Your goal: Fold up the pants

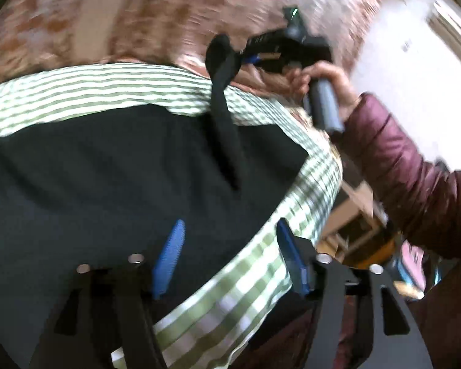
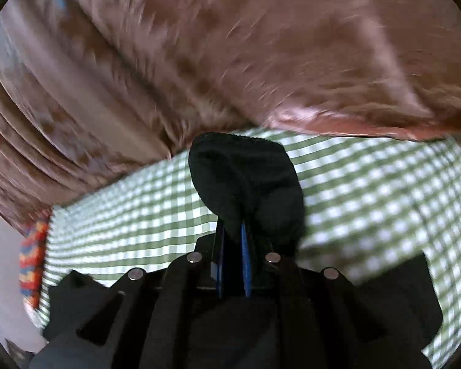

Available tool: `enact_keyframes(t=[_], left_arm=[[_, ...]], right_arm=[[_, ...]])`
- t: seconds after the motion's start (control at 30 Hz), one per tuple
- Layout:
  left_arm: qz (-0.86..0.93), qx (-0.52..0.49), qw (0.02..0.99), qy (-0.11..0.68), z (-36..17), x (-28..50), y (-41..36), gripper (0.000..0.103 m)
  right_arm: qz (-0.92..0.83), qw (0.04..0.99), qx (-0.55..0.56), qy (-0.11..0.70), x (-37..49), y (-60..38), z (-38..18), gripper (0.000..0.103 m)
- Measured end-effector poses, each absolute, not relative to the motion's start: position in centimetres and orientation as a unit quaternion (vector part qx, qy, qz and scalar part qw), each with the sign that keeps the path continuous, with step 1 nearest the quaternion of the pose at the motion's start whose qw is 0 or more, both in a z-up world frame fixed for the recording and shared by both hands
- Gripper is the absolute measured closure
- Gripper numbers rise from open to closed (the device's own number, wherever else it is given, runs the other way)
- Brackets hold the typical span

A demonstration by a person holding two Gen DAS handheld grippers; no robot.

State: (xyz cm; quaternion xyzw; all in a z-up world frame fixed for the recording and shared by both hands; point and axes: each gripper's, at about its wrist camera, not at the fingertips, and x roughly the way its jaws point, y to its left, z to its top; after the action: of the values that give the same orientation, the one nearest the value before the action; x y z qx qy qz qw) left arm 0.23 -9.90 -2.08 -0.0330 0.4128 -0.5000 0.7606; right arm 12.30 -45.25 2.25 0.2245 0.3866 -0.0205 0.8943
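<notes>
Black pants [image 1: 107, 166] lie spread on a green-and-white checked cloth [image 1: 92, 86]. In the left wrist view my left gripper [image 1: 227, 246] stands open above the pants' near edge, nothing between its blue pads [image 1: 169, 255]. Farther off, my right gripper [image 1: 249, 58], held by a hand in a maroon sleeve, lifts a strip of the pants off the cloth. In the right wrist view the right gripper [image 2: 233, 233] is shut on a bunch of the black pants [image 2: 246, 178], raised over the checked cloth [image 2: 368, 190]. Both views are blurred.
A brown patterned bedspread [image 2: 230, 46] surrounds the checked cloth. A colourful striped item [image 2: 32, 261] sits at the cloth's left edge. Wooden furniture [image 1: 356, 215] and a white wall [image 1: 399, 46] stand to the right in the left wrist view.
</notes>
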Motion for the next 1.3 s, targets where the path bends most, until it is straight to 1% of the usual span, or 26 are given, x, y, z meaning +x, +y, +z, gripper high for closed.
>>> enact_keyframes(t=[0.07,0.17,0.27,0.3,0.33,0.4,0.43,0.47,0.5,0.53,0.57,0.6,0.63,0.67,0.77,0.83,0.87,0.9,1.03,1.1,1.3], left_arm=[[-0.511,-0.008,0.753,0.414,-2.5,-0.3,-11.8,0.04],[-0.502,0.015,0.752,0.427,-3.7,-0.3,-13.3,0.04],[-0.496,0.03,0.746,0.444,-5.0,-0.4,-14.2,0.04],[-0.494,0.037,0.746,0.445,-5.4,-0.5,-14.3,0.041],[-0.489,0.048,0.75,0.443,-5.8,-0.6,-14.5,0.043],[-0.477,0.062,0.758,0.442,-6.2,-0.6,-14.8,0.063],[-0.469,0.063,0.762,0.441,-6.2,-0.3,-14.7,0.07],[-0.465,0.063,0.764,0.442,-6.2,0.0,-14.6,0.08],[-0.461,0.06,0.765,0.445,-6.4,0.3,-14.4,0.086],[-0.46,0.052,0.764,0.449,-6.5,0.8,-14.2,0.088],[-0.46,0.047,0.765,0.449,-6.5,0.9,-14.1,0.092],[-0.46,0.045,0.765,0.449,-6.6,1.0,-14.1,0.095],[-0.46,0.043,0.766,0.448,-6.5,1.0,-14.1,0.097],[-0.46,0.042,0.766,0.447,-6.5,0.9,-14.1,0.099],[-0.469,0.043,0.765,0.439,-5.9,0.7,-13.9,0.1],[-0.476,0.034,0.764,0.434,-5.2,0.7,-13.6,0.1],[-0.481,0.027,0.763,0.43,-4.8,0.8,-13.3,0.1],[-0.487,0.016,0.763,0.425,-4.2,0.8,-12.9,0.1],[-0.514,-0.013,0.755,0.408,-2.2,0.7,-11.6,0.1],[-0.526,-0.024,0.746,0.409,-2.1,0.6,-11.3,0.1],[-0.53,-0.024,0.722,0.445,-5.1,0.0,-12.4,0.1]], right_arm=[[-0.025,0.897,0.257,0.359,8.7,-47.5,3.3,0.095],[-0.037,0.894,0.297,0.335,3.9,-49.7,3.0,0.095],[-0.064,0.878,0.337,0.334,-0.8,-52.2,0.2,0.095],[-0.077,0.866,0.356,0.343,-2.2,-53.4,-1.5,0.095],[-0.088,0.855,0.371,0.35,-3.3,-54.3,-3.2,0.095],[-0.1,0.839,0.398,0.357,-4.6,-55.5,-5.7,0.095],[-0.099,0.832,0.413,0.357,-5.4,-56.1,-6.6,0.095],[-0.096,0.827,0.428,0.353,-5.9,-56.6,-7.6,0.095],[-0.097,0.824,0.434,0.351,-6.0,-56.8,-8.1,0.092],[-0.095,0.822,0.44,0.349,-6.2,-57.0,-8.5,0.09],[-0.095,0.819,0.446,0.348,-6.3,-57.1,-8.8,0.087],[-0.095,0.815,0.456,0.344,-6.5,-57.4,-9.1,0.074],[-0.094,0.813,0.464,0.339,-6.7,-57.8,-9.2,0.066],[-0.097,0.813,0.468,0.332,-6.7,-58.2,-9.2,0.062],[-0.113,0.814,0.468,0.326,-6.1,-59.3,-8.8,0.063],[-0.124,0.816,0.458,0.331,-5.4,-59.8,-8.7,0.075],[-0.13,0.817,0.451,0.334,-5.3,-59.9,-8.6,0.089],[-0.132,0.82,0.446,0.334,-5.1,-60.0,-8.1,0.091],[-0.124,0.843,0.415,0.318,-5.5,-59.5,-5.4,0.093],[-0.128,0.846,0.411,0.316,-5.9,-59.8,-5.0,0.093],[-0.157,0.821,0.423,0.35,-7.0,-61.0,-8.3,0.093]])
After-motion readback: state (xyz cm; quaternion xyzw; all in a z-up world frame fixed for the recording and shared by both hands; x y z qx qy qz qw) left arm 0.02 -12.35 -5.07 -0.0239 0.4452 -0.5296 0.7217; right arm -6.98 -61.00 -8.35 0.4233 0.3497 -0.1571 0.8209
